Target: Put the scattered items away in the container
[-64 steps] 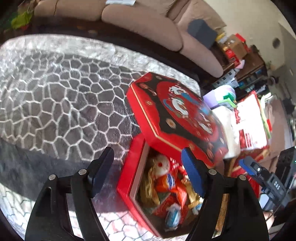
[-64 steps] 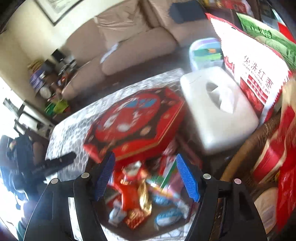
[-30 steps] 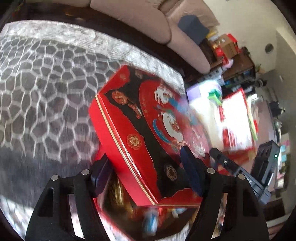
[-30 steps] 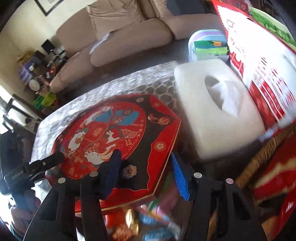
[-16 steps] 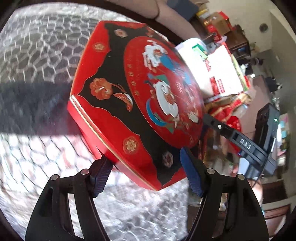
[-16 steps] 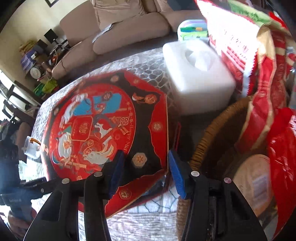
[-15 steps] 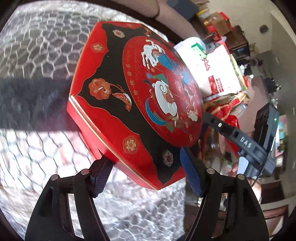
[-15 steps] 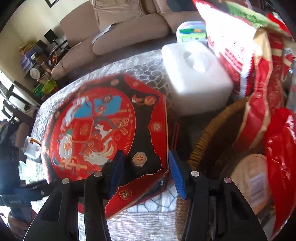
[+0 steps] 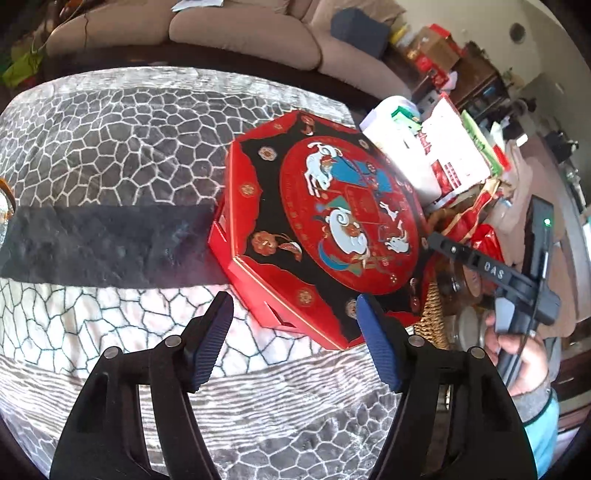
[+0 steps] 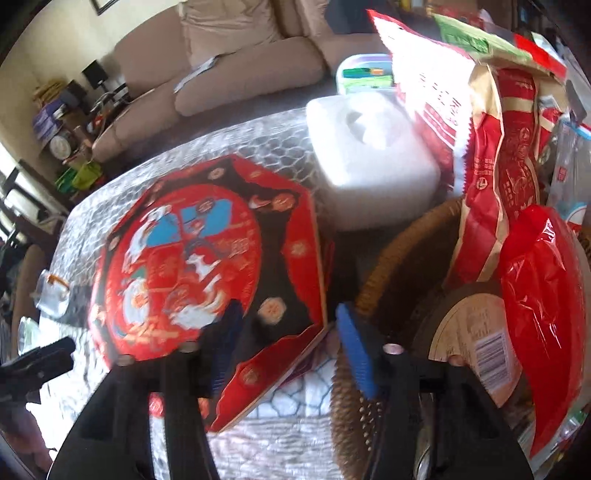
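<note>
The red octagonal box stands on the table with its decorated lid on, so the sweets inside are hidden. My left gripper is open and empty, just in front of the box's near edge and not touching it. My right gripper is open, with one finger over the lid's near corner and the other beside the box next to the wicker basket. The right gripper also shows in the left wrist view, at the box's right side.
A white tissue box stands behind the red box. The wicker basket to its right holds red snack bags and a round tin. A sofa runs behind the table. The cobble-pattern cloth covers the table.
The lid has come down from its tilted position over the open box and now sits flat on it. Both grippers have let go of it and drawn back a little.
</note>
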Demonstrator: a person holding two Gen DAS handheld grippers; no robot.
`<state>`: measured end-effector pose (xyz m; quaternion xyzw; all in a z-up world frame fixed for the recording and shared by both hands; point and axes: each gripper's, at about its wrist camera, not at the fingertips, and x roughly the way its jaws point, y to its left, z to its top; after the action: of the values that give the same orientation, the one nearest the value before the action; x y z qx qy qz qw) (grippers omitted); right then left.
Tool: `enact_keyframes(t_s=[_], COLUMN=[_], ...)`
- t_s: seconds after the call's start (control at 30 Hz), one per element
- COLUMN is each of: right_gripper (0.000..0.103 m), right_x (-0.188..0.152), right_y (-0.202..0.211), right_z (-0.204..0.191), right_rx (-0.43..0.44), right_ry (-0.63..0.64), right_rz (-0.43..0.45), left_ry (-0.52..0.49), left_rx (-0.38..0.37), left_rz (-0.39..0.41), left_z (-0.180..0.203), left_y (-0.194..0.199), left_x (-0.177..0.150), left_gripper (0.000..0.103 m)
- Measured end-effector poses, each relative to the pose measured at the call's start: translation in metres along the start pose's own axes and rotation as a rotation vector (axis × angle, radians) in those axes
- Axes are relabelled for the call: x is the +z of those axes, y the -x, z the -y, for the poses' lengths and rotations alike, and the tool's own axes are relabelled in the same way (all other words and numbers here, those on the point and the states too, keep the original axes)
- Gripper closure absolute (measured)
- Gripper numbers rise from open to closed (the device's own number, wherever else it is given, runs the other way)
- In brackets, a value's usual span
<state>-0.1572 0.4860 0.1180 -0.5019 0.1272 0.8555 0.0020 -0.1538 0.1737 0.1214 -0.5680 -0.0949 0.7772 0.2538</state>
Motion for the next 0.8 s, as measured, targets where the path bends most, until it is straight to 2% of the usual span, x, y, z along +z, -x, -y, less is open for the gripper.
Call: enact_keyframes(t_s=[0.13, 0.23, 0.4, 0.43, 0.57, 0.8], right_gripper=[0.043, 0.042, 0.042, 0.042, 0.042, 0.040], right_x=[0.013, 0.013, 0.002, 0.000, -0.010, -0.019], right_y=[-0.013, -0.027, -0.025, -0.024, -0.016, -0.013], right_z=[0.008, 0.010, 0.001, -0.003, -0.024, -0.027], right_rx=[0.067, 0.095, 0.110, 0.116, 0.085, 0.079], right_ry=[-0.067, -0.118, -0.089, -0.075, -0.010, 0.010], right_rz=[-0.008, -0.062, -0.073, -0.081, -0.081, -0.086], left_ry=[0.004, 0.046, 0.053, 0.045, 0.002, -0.104], left_rx=[0.019, 0.004, 0.025, 0.040, 0.085, 0.137], left_rz=[-0.013, -0.046, -0.041, -0.041, -0.070, -0.077], left_z=[0.001, -0.006, -0.013, -0.014, -0.012, 0.006], left_y=[-0.022, -0.041, -0.054, -0.056, -0.062, -0.058], left_x=[0.006, 0.010, 0.029, 0.035, 0.048, 0.033], left_gripper=[0.037, 0.035, 0.031, 0.028, 0.027, 0.026])
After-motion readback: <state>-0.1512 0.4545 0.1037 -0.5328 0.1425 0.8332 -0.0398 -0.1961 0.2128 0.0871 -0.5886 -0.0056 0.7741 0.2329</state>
